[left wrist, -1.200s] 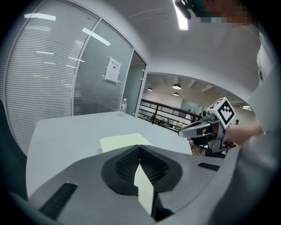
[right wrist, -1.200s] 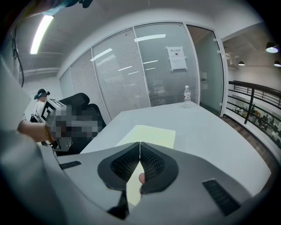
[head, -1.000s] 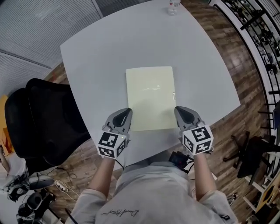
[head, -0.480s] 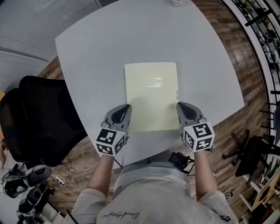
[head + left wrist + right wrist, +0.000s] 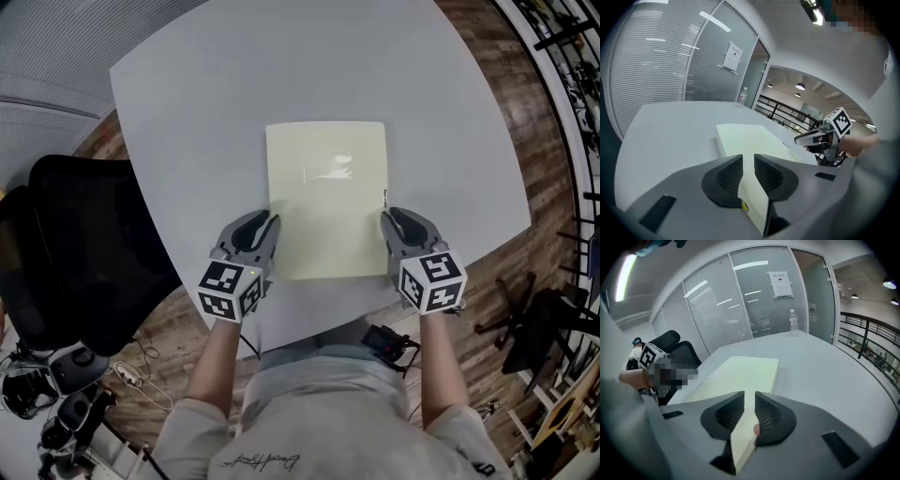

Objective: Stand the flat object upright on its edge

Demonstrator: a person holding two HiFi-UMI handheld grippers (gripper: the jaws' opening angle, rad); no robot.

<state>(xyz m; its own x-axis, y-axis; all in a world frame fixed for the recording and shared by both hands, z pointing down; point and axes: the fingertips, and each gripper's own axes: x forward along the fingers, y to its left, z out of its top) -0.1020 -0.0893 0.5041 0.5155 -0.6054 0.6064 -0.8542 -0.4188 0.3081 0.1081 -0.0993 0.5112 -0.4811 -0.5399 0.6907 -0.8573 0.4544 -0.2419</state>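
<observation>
Over the last second both grippers have slid forward from behind the near corners of the pale yellow board (image 5: 326, 197) to sit on its two long sides, and their jaws, shut a moment ago, are opening. The left gripper (image 5: 267, 222) now has the board's left edge between its narrowly parted jaws, and the right gripper (image 5: 391, 217) has the right edge the same way. In neither gripper view do the pads plainly press on it yet.

The board lies flat near the middle of the grey table (image 5: 216, 112), short side toward the person. That likely means the approach is finished and the grip is being set up — the tilt onto an edge has not begun.

Around it the tabletop is bare. A water bottle (image 5: 792, 319) stands well apart at the far rim, and a black chair (image 5: 84, 244) sits off the table's left side. Neither appears to block a lift. The risk seems to lie in the hold itself — a thin edge pinched low at two points could slip or twist as the far end rises.
</observation>
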